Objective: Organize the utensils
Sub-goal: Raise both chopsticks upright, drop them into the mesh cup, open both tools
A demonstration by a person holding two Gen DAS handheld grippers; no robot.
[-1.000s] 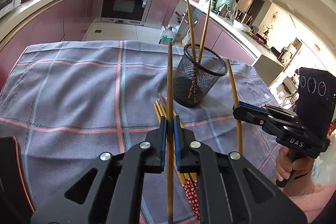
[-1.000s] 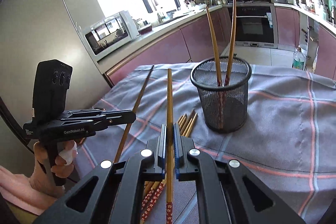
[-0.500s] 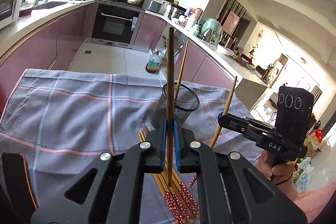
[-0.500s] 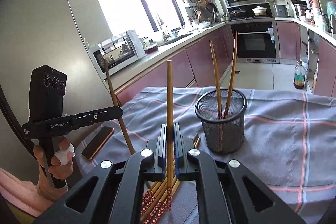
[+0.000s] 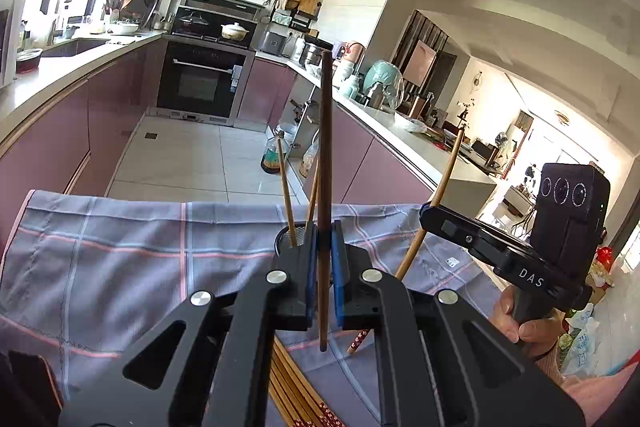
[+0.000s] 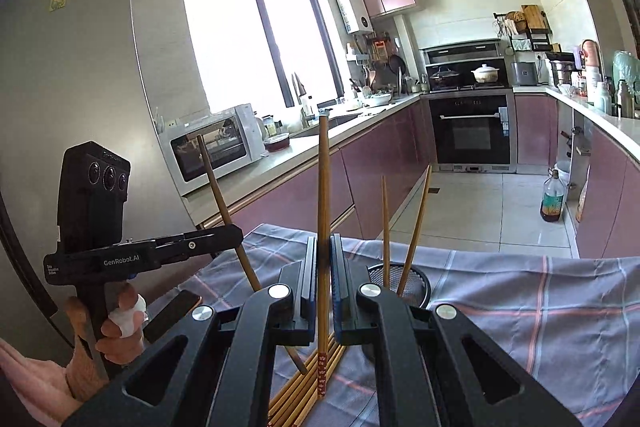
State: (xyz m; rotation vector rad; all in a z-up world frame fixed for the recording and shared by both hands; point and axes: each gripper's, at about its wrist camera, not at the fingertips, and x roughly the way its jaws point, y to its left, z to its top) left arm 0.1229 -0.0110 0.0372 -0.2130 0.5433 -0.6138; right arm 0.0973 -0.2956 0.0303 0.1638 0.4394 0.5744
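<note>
- The left tongs [image 5: 323, 267] are closed tight on one chopstick [image 5: 325, 187], held upright and clear of the counter [image 5: 120, 247].
- The right tongs [image 6: 323, 267] likewise pinch a second chopstick [image 6: 323, 227] upright, its patterned end hanging low over the loose pile [image 6: 308, 383].
- The mesh cup [image 6: 416, 277] stands just behind the tongs with two sticks already leaning in it.
- Risk: each stick is gripped at a single narrow point, so it may pivot or slip on the way over.
- Risk: a low tip could catch the cup's rim and tip the light cup, or knock the leaning sticks.
- Risk: both tongs heading for one small opening may collide.
- The right view shows the cup's rim plainly and a phone [image 6: 172, 315] on the cloth; in the left view the tongs hide most of the cup.
- The left view shows the right stick tilted.
</note>
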